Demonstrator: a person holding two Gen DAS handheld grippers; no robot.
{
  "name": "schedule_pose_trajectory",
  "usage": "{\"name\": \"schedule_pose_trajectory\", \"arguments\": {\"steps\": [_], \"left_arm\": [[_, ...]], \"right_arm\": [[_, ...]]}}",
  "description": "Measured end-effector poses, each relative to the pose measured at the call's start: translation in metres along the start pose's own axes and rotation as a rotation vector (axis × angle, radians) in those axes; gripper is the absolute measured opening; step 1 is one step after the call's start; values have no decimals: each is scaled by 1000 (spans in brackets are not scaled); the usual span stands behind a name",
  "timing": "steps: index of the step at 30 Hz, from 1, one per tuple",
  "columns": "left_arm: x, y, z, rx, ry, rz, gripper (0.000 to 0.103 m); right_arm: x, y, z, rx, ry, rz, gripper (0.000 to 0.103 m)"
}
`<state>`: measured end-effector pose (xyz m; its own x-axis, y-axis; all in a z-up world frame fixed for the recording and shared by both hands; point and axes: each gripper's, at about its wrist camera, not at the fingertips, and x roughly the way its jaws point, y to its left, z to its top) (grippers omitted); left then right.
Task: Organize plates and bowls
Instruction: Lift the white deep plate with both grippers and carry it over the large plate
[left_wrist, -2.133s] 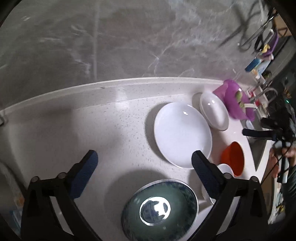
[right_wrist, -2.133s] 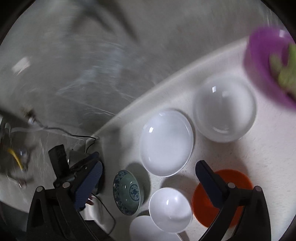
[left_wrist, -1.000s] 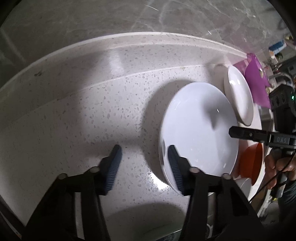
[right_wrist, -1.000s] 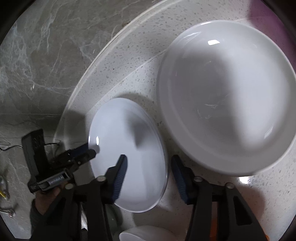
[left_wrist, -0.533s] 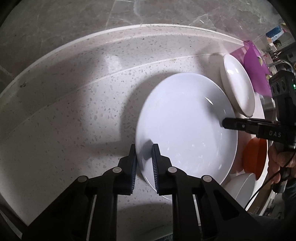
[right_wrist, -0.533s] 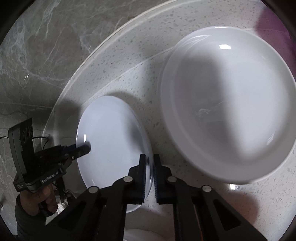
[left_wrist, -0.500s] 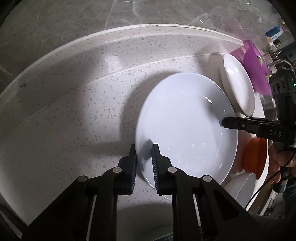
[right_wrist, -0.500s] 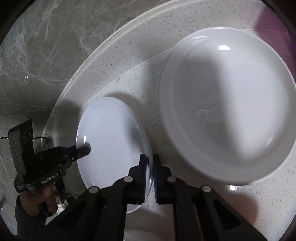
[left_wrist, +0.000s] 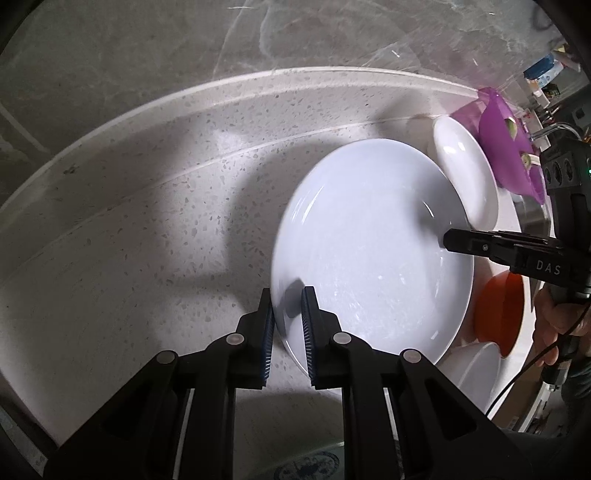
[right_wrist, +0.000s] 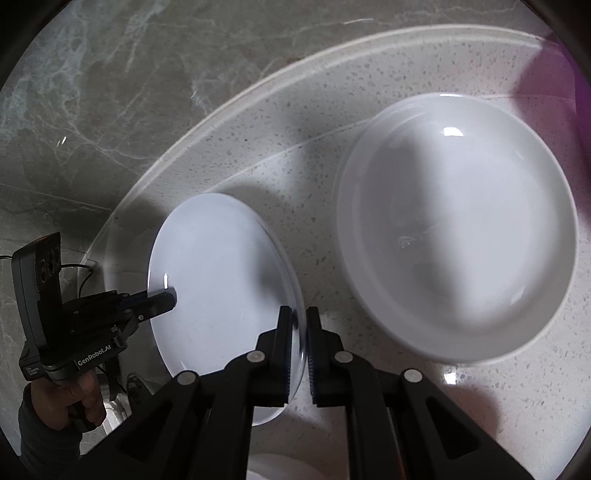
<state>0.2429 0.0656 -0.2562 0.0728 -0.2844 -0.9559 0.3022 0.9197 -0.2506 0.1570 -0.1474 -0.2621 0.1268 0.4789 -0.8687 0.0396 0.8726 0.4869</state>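
A white plate (left_wrist: 369, 236) is held above the speckled counter (left_wrist: 147, 206) by both grippers at opposite rims. My left gripper (left_wrist: 287, 295) is shut on its near-left rim. My right gripper (right_wrist: 298, 314) is shut on its right rim, and it also shows in the left wrist view (left_wrist: 443, 238). The plate also shows in the right wrist view (right_wrist: 218, 288), with the left gripper (right_wrist: 171, 297) at its far edge. A larger deep white dish (right_wrist: 458, 229) sits just right of the plate, also seen in the left wrist view (left_wrist: 465, 181).
An orange bowl (left_wrist: 498, 310) and a white bowl (left_wrist: 476, 373) sit to the right in front. A purple bowl (left_wrist: 509, 144) with greens stands by the sink. A blue patterned bowl (left_wrist: 310, 469) lies near the front edge. A marble wall (left_wrist: 258, 33) backs the counter.
Both grippers came down from high over the counter, closed on opposite rims of the white plate, and have since lifted it slightly with a small shift toward the deep dish.
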Motion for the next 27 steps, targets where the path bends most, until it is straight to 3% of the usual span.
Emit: {"name": "schedule_pose_trajectory", "arguments": {"steps": [13, 27], "left_arm": [[-78, -33, -26, 29, -52, 24, 12], [-154, -84, -128, 36, -91, 24, 12]], "right_arm": [[-50, 29, -18, -31, -34, 53, 9], [-116, 45, -83, -122, -28, 90, 9]]}}
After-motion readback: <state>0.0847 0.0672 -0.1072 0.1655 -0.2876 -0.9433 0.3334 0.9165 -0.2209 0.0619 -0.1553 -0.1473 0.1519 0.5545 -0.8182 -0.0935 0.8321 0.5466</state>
